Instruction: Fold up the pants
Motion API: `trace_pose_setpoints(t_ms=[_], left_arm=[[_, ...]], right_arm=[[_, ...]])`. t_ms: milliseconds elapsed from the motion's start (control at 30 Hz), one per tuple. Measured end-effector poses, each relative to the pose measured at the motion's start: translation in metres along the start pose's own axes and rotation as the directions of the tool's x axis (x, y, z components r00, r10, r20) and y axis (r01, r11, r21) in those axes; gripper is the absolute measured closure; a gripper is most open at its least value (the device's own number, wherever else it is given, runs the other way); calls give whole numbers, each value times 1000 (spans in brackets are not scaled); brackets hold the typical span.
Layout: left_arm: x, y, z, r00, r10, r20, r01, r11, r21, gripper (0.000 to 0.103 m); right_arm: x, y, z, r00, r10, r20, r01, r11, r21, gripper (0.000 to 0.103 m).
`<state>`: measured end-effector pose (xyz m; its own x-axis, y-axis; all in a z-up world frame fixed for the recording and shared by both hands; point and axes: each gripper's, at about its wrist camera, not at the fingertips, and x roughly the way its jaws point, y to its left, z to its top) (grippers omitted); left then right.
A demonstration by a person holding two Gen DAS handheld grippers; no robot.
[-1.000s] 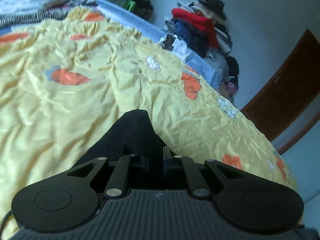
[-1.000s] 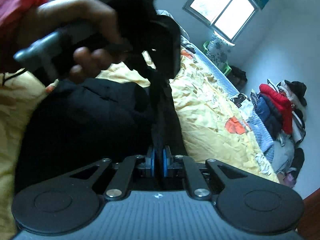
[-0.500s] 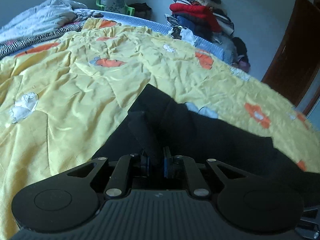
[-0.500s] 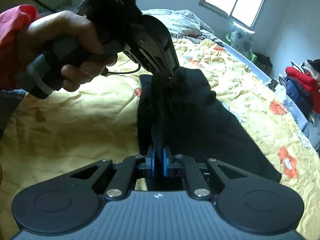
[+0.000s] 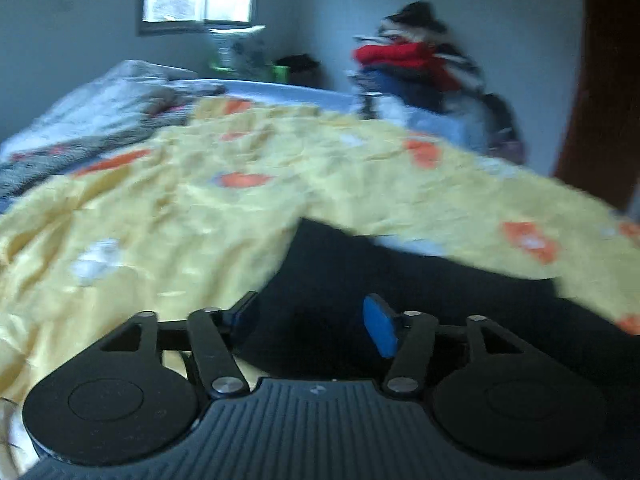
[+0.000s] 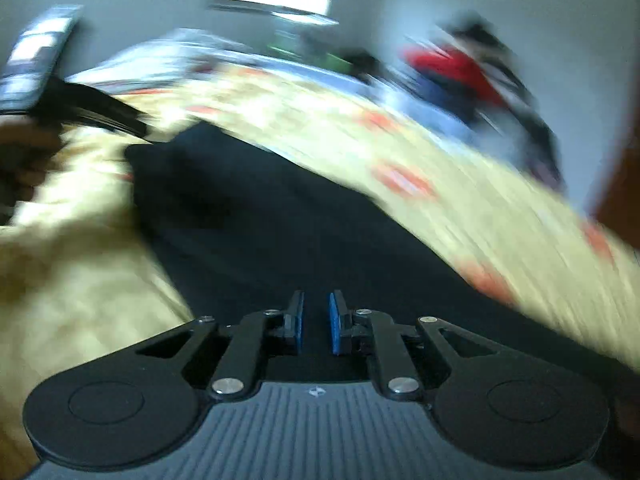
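While black pants (image 5: pixel 400 280) sprawl across lower frame on yellow bedspread (image 5: pixel 160 220), left gripper (image 5: pixel 310 322) gapes wide, empty; right gripper (image 6: pixel 316 322) slightly parted, gripping nothing.

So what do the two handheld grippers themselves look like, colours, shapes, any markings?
Both match: the left gripper and right gripper have a dark grey ribbed body with a small white logo, two round black discs at the sides, black linkage arms with silver rivets, and blue pads on the fingers. No cable or sleeve is clear through the blur.
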<state>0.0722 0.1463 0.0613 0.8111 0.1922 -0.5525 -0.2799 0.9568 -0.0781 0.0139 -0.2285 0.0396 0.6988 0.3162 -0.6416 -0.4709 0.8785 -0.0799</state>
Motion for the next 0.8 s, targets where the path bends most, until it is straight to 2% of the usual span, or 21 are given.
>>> trace_pose_setpoints(t_ms=[33, 100, 133, 200, 267, 300, 333, 367, 400, 433, 467, 500, 567, 633, 733, 800], left_arm=[[-3, -10, 0, 999, -42, -2, 42, 999, 18, 31], [-9, -40, -5, 987, -158, -11, 158, 982, 104, 29], [-11, -56, -8, 978, -207, -19, 207, 965, 161, 29], [-16, -89, -18, 958, -283, -43, 284, 918, 276, 29], [-21, -122, -31, 928, -366, -68, 363, 850, 381, 29], [-25, -140, -38, 909, -409, -81, 401, 806, 435, 28], [-27, -152, -44, 897, -433, -93, 422, 774, 472, 28], [-28, -164, -51, 887, -450, -104, 437, 743, 507, 28], [-28, -175, -58, 879, -463, -115, 447, 718, 534, 28], [-27, -185, -64, 872, -472, -129, 458, 694, 556, 28], [-27, -194, -70, 866, -479, -145, 468, 672, 574, 28], [-26, -204, -77, 857, -489, -164, 481, 645, 593, 28], [-25, -215, -87, 846, -499, -186, 496, 610, 619, 28], [-24, -226, -96, 841, -506, -190, 494, 577, 651, 28], [-20, -239, -105, 846, -507, -162, 453, 526, 720, 28], [-21, -247, -112, 848, -510, -145, 425, 491, 760, 29]], right_arm=[[1, -15, -12, 999, 2, -55, 1, 999, 48, 90], [-17, -41, -24, 1000, 19, 16, -21, 989, 145, 89], [-25, -56, -29, 999, -1, 33, -6, 981, 196, 89], [-44, -94, -33, 989, -119, 92, 83, 942, 324, 88], [-59, -147, -36, 961, -231, 151, 132, 866, 483, 88], [-65, -178, -40, 942, -293, 164, 151, 805, 573, 88], [-70, -208, -44, 923, -347, 167, 163, 745, 647, 86], [-79, -236, -56, 907, -385, 172, 158, 688, 708, 82], [-77, -263, -61, 894, -413, 172, 143, 629, 764, 71], [-78, -286, -67, 886, -431, 173, 117, 569, 814, 55], [-75, -310, -70, 883, -435, 178, 78, 509, 857, 46], [-75, -326, -75, 879, -439, 186, 49, 472, 880, 40], [-68, -353, -78, 876, -437, 205, 5, 432, 902, 40], [-59, -370, -83, 881, -451, 143, 38, 369, 928, 40], [-40, -390, -95, 900, -427, 81, 56, 300, 952, 40], [-25, -396, -100, 908, -411, 76, 38, 262, 964, 40]])
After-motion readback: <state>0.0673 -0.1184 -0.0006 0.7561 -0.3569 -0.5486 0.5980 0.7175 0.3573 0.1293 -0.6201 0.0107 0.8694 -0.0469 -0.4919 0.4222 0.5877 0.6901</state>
